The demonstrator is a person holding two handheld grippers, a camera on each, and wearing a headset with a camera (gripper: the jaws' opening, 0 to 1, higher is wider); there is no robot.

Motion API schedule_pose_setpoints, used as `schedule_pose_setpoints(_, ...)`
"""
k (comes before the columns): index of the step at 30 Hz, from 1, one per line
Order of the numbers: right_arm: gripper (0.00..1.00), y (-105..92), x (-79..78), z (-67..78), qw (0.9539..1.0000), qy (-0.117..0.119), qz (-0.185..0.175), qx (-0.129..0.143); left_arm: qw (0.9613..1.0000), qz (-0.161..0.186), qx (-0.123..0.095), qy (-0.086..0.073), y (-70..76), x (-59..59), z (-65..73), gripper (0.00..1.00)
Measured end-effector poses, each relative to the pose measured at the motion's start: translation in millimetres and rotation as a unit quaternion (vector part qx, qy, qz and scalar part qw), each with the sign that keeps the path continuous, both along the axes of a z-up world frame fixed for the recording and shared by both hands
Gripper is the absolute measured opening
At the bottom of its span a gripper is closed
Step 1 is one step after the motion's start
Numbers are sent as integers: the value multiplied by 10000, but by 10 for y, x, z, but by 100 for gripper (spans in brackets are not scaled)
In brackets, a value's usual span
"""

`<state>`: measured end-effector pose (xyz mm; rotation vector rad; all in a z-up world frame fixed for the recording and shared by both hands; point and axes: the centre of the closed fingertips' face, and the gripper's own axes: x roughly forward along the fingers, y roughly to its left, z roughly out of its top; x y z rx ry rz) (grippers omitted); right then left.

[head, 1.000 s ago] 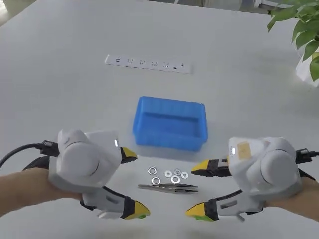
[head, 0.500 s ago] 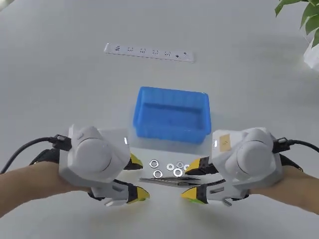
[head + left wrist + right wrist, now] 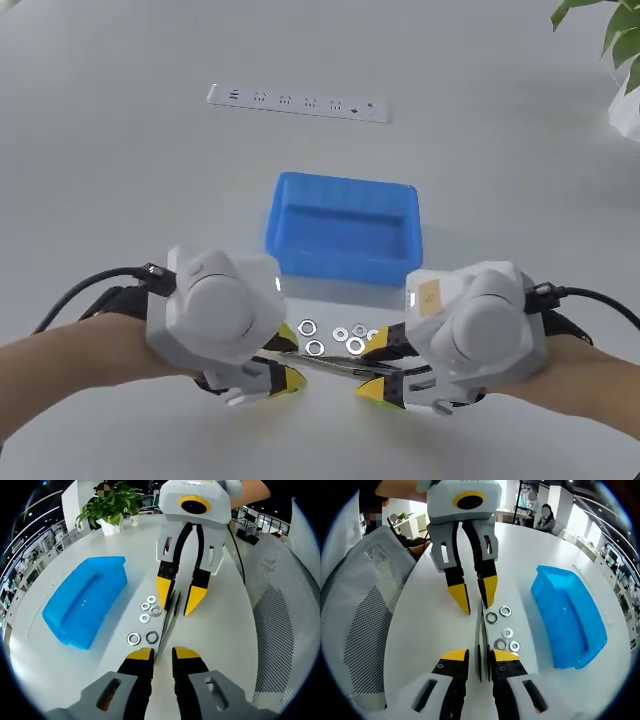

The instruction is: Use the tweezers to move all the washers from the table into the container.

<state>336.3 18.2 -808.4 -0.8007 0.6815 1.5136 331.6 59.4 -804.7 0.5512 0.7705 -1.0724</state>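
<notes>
Thin metal tweezers (image 3: 335,364) lie flat on the white table, just in front of several small steel washers (image 3: 355,346). A blue plastic container (image 3: 345,225) stands behind the washers. My left gripper (image 3: 285,360) and right gripper (image 3: 378,365) face each other across the tweezers, both open. In the left gripper view, one end of the tweezers (image 3: 167,622) reaches my left gripper (image 3: 163,653), with the washers (image 3: 151,637) to its left. In the right gripper view, the other end of the tweezers (image 3: 481,630) runs in between the jaws of my right gripper (image 3: 480,655).
A white power strip (image 3: 297,103) lies on the table beyond the container. Green plant leaves (image 3: 600,25) hang over the far right corner. A mesh chair back (image 3: 365,605) stands beside the table. People sit in the background of the right gripper view.
Both grippers have moved inward from either side and now straddle the two ends of the tweezers. The tweezers, washers and container have stayed in place.
</notes>
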Motion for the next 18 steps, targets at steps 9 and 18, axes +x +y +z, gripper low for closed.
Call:
schedule_pose_setpoints(9,13,13,17,-6,9999,29,-76,-74,9992,-344,178,-68,-32,-46,-13,8)
schedule_pose_setpoints(18,7,29,-60,-6,9991,-35,405,-101,9939,-876,432,-515,-72,-61,0,6)
